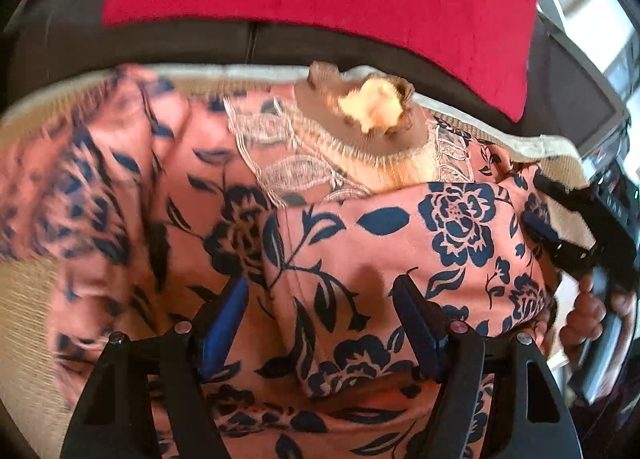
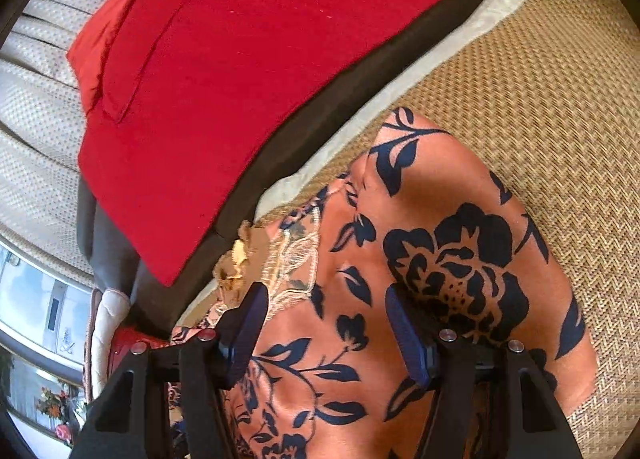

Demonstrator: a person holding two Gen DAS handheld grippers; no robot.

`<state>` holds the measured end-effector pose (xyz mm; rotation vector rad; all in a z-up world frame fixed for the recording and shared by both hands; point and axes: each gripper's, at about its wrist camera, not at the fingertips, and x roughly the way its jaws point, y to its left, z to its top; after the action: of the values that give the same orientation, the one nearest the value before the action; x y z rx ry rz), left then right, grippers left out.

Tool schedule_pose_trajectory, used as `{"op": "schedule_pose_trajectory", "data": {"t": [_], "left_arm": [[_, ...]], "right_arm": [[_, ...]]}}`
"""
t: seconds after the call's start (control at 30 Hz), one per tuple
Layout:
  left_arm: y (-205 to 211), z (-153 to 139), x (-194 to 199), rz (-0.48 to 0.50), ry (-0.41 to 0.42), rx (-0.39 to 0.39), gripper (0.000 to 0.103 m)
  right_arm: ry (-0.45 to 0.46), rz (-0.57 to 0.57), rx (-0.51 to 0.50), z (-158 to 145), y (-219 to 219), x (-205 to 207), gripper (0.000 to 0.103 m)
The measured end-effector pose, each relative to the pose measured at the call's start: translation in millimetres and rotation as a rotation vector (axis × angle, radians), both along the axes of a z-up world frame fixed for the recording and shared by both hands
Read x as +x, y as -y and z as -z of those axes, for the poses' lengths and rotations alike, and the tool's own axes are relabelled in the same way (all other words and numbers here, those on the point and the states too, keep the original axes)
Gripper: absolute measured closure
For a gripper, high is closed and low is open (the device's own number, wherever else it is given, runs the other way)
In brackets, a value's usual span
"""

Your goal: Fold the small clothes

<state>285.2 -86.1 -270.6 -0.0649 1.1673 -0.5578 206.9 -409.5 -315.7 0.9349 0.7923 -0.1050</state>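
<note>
- Garment point(image 1: 360, 243): salmon-pink cloth with a navy flower print, lying rumpled on the woven mat point(image 1: 24, 299). It covers most of the mat's middle in the left wrist view and reaches toward the mat's far edge.
- A folded-over flap of the garment, with a clean straight edge, lies on top on the right side of the left view. The left part of the cloth is blurred.
- Lace panel point(image 1: 288, 163) with stitched leaf outlines shows at the garment's far end, near the mat's pale border point(image 1: 532, 147).
- A tan piece with a yellowish tuft point(image 1: 372, 103) sits at the far edge of the garment, touching the lace. Can't tell what it is.
- Left gripper point(image 1: 320, 299): jaws wide apart, blue pads either side of a cloth ridge. Tips look close to the fabric; can't tell if they touch. Nothing pinched.
- Right gripper point(image 2: 324, 307): jaws also apart, over the garment point(image 2: 440, 259), lace point(image 2: 296, 259) just beside its left finger. No cloth clamped.
- The right gripper also shows in the left view at the garment's right edge point(image 1: 560, 227), with the person's hand point(image 1: 588, 319) on the handle.
- In the right view the garment ends on a rounded fold, with bare mat point(image 2: 540, 99) beyond it.
- Red cushion point(image 2: 248, 79) lies on a dark sofa point(image 2: 320, 107) past the mat's bordered far edge, well apart from the garment.
- Cream quilted fabric point(image 2: 36, 99) behind the cushion; a window point(image 2: 40, 319) at lower left of the right view.
</note>
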Motion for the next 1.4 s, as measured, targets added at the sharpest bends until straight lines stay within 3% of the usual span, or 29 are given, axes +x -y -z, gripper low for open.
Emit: {"op": "schedule_pose_trajectory", "data": {"t": [0.03, 0.1, 0.13, 0.2, 0.3, 0.5, 0.6, 0.63, 0.77, 0.83, 0.87, 0.9, 0.93, 0.97, 1.07, 1.13, 1.17, 1.2, 1.27, 1.4], "left_arm": [[0.8, 4.2, 2.0, 0.002, -0.016, -0.018, 0.037], [4.8, 10.1, 4.7, 0.008, -0.030, -0.021, 0.057], [7.1, 11.8, 5.0, 0.007, -0.019, -0.013, 0.060], [9.7, 11.8, 5.7, 0.009, 0.002, -0.007, 0.084], [6.9, 5.7, 4.5, 0.004, -0.007, -0.064, 0.093], [-4.2, -23.6, 2.9, -0.061, 0.150, -0.022, 0.100], [-17.1, -37.1, 4.4, -0.148, 0.276, 0.112, 0.100], [-21.3, -39.9, 5.5, -0.160, 0.293, 0.120, 0.101], [-19.7, -29.6, 8.0, -0.062, 0.167, 0.041, 0.100], [-9.6, -18.4, 7.1, -0.032, 0.107, 0.064, 0.092], [-5.5, -12.8, 6.7, -0.016, 0.076, 0.069, 0.074], [-2.0, -7.9, 5.7, -0.008, 0.052, 0.067, 0.051], [0.8, -4.3, 4.7, -0.008, 0.038, 0.068, 0.041], [2.2, -1.8, 3.8, -0.010, 0.024, 0.065, 0.035], [9.2, 5.1, 0.2, 0.025, -0.016, 0.017, 0.035], [8.4, 11.7, -0.2, 0.008, -0.022, 0.031, 0.058], [8.4, 14.0, 0.2, -0.006, -0.016, 0.053, 0.081], [5.2, 14.7, 1.6, -0.027, 0.000, 0.066, 0.089], [1.1, 7.4, 3.4, -0.049, 0.000, 0.010, 0.101], [-6.6, -22.7, -3.9, -0.090, 0.162, 0.019, 0.103]], "right_arm": [[-0.001, 0.002, 0.004, 1.0, 1.2, -0.4, 0.041], [0.000, 0.005, 0.012, 2.1, 4.1, -1.0, 0.041], [0.000, 0.006, 0.012, 2.2, 5.1, -1.0, 0.041], [-0.002, 0.003, 0.012, 3.1, 6.2, -0.9, 0.041], [-0.005, 0.002, 0.011, 2.9, 6.7, 0.0, 0.042], [0.007, 0.013, -0.001, -3.4, 6.5, -1.5, 0.041], [0.076, 0.000, -0.025, -17.4, 1.9, -4.3, 0.040], [0.116, -0.014, -0.021, -22.9, -0.4, -5.4, 0.040], [0.151, -0.052, -0.013, -28.4, -8.4, -3.5, 0.040], [0.138, -0.053, -0.008, -26.6, -9.9, -2.2, 0.039], [0.131, -0.051, -0.006, -25.4, -10.2, -1.8, 0.039], [0.130, -0.048, -0.004, -25.1, -10.1, -2.0, 0.039], [0.134, -0.046, -0.003, -25.5, -9.9, -2.3, 0.039], [0.136, -0.045, -0.003, -25.7, -9.3, -2.6, 0.039], [0.133, -0.046, -0.010, -25.4, -8.9, -1.8, 0.039], [0.128, -0.047, -0.005, -23.4, -8.1, -2.2, 0.039], [0.126, -0.048, -0.007, -23.3, -7.5, -2.5, 0.039], [0.125, -0.047, -0.010, -23.4, -7.3, -3.5, 0.039], [0.127, -0.042, -0.019, -24.9, -5.5, -4.3, 0.039], [0.129, -0.015, -0.016, -25.3, 1.4, -7.3, 0.039]]}}
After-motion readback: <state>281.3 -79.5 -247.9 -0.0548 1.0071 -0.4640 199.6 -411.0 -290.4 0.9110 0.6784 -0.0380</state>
